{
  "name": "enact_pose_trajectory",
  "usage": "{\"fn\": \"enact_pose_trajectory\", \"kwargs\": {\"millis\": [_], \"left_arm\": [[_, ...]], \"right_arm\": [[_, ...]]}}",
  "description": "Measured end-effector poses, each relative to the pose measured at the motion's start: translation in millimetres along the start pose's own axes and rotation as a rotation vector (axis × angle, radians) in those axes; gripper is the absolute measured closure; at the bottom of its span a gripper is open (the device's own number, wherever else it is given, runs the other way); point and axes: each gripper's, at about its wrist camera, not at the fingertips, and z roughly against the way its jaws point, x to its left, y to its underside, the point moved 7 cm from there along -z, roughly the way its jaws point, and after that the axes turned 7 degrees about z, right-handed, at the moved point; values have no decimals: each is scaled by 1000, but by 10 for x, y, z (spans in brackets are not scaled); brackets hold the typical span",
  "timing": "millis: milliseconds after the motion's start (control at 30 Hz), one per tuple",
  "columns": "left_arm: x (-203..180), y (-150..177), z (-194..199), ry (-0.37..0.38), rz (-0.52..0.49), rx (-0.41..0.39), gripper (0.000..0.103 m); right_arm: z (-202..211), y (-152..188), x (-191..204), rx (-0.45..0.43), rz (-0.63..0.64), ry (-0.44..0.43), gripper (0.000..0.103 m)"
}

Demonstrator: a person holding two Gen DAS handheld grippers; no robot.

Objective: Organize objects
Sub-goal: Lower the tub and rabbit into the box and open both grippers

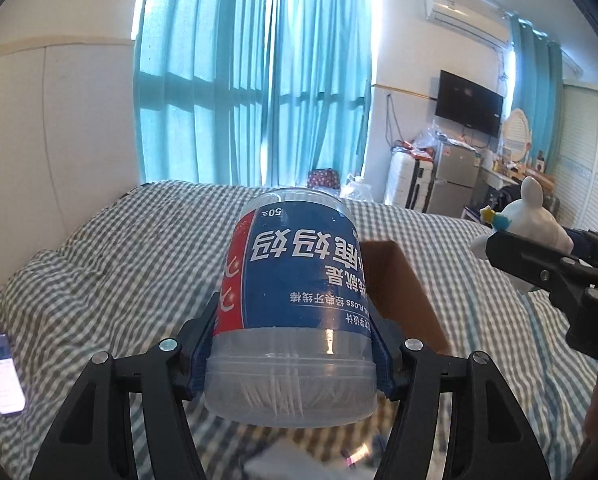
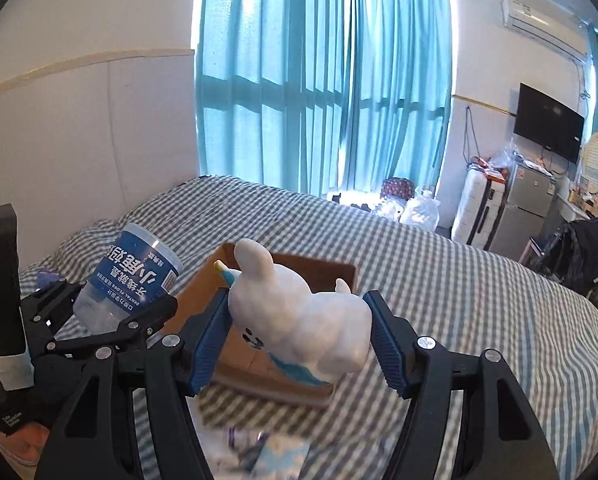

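Note:
My left gripper is shut on a clear dental floss jar with a blue and red label, held upside down above the checked bed. The jar also shows in the right wrist view, held by the left gripper. My right gripper is shut on a white bunny figure with a blue and yellow star, held above an open cardboard box. In the left wrist view the bunny and right gripper are at the right, beside the box.
A phone with a lit screen lies on the bed at the left. Small blurred items lie on the bed below the grippers. Blue curtains, a fridge, suitcases and a wall TV stand beyond the bed.

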Motion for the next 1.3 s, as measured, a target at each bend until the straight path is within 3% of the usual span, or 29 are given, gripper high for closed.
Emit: {"fn": "enact_pose_trajectory", "kwargs": {"millis": [167, 367, 633, 700, 800, 833, 933, 1167, 1300], "left_arm": [[97, -60, -510, -17, 4, 14, 38], [128, 125, -994, -40, -38, 62, 38], [52, 412, -1213, -49, -96, 100, 38], [14, 453, -1187, -42, -108, 102, 38], [-18, 454, -1137, -34, -106, 112, 37], [-19, 424, -1110, -36, -103, 106, 35], [-48, 319, -983, -45, -100, 84, 11], [-108, 86, -462, -77, -87, 12, 0], [-101, 27, -123, -96, -84, -16, 0]], "right_arm": [[-705, -103, -21, 37, 3, -21, 37], [-1421, -8, -117, 86, -25, -49, 37], [-1705, 158, -100, 99, -21, -72, 37], [-1686, 188, -137, 103, -33, -67, 36], [-1565, 182, -196, 93, -64, -56, 16], [-1497, 160, -218, 80, -73, -53, 15], [-1280, 101, -262, 56, -66, -35, 13], [-669, -119, -399, -2, -51, 2, 11], [-217, -218, -387, -35, -15, 10, 10]]}}
